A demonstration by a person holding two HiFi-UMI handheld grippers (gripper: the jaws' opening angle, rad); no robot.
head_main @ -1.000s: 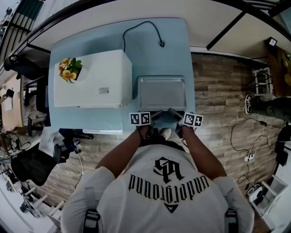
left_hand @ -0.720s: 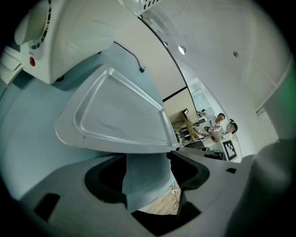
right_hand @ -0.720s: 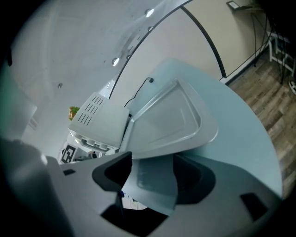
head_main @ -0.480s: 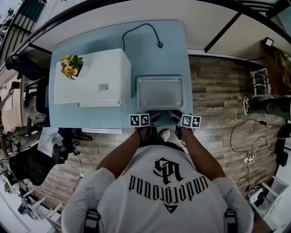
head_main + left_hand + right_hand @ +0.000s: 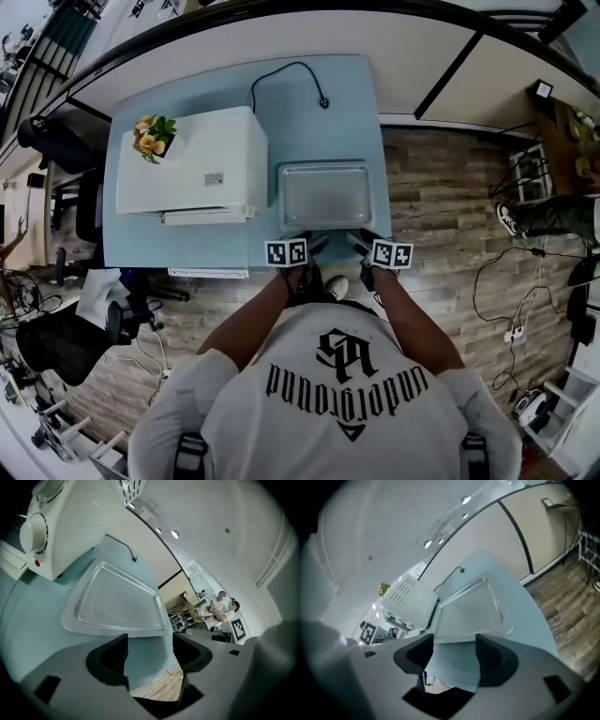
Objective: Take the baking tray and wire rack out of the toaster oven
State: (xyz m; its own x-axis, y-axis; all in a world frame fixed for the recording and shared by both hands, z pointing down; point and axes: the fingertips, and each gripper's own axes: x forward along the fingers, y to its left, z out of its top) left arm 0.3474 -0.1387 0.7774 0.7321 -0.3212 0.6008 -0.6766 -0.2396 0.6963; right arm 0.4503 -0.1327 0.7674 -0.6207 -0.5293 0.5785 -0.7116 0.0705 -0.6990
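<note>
Left gripper (image 5: 150,645) and right gripper (image 5: 454,649) backed slightly off baking tray (image 5: 325,195); fingers released, empty. Tray looks light, stiff, slick: pinch near rim, both sides

The only print I can read is on my shirt (image 5: 342,380): gothic lettering, upside down from here, seemingly "underground", below an emblem. The small label (image 5: 217,177) on the toaster oven (image 5: 178,155) is illegible.
</note>
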